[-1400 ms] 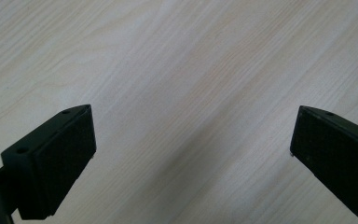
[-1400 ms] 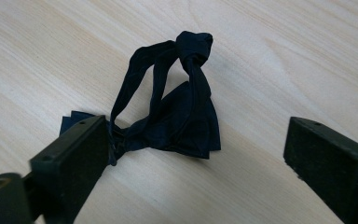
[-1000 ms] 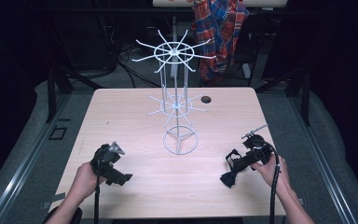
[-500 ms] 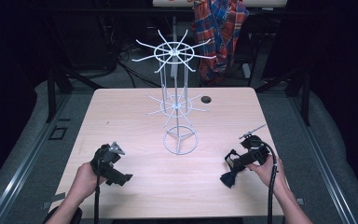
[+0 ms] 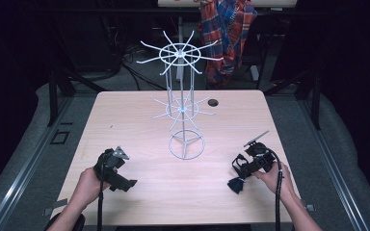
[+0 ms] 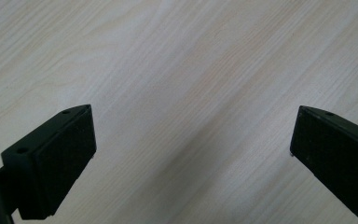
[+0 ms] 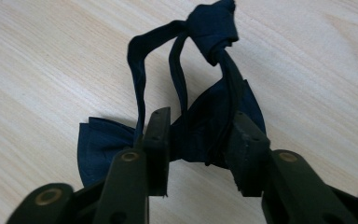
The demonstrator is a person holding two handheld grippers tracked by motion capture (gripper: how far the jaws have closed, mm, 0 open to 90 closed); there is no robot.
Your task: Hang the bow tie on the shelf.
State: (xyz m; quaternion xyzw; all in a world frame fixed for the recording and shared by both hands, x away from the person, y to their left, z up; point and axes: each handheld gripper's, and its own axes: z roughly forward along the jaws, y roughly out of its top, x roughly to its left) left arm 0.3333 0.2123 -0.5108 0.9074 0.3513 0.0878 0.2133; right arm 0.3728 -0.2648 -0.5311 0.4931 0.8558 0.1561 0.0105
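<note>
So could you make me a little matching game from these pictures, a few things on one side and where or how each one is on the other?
Things:
1. left hand-held gripper
2. right hand-held gripper
3. white wire rack
4. plaid shirt

States or places:
A. stands upright mid-table
B. hangs beyond the table's far edge
C. jaws wide apart over bare wood, nothing between them
D. jaws closed around a dark blue bow tie

Pairs: 1-C, 2-D, 3-A, 4-B
</note>
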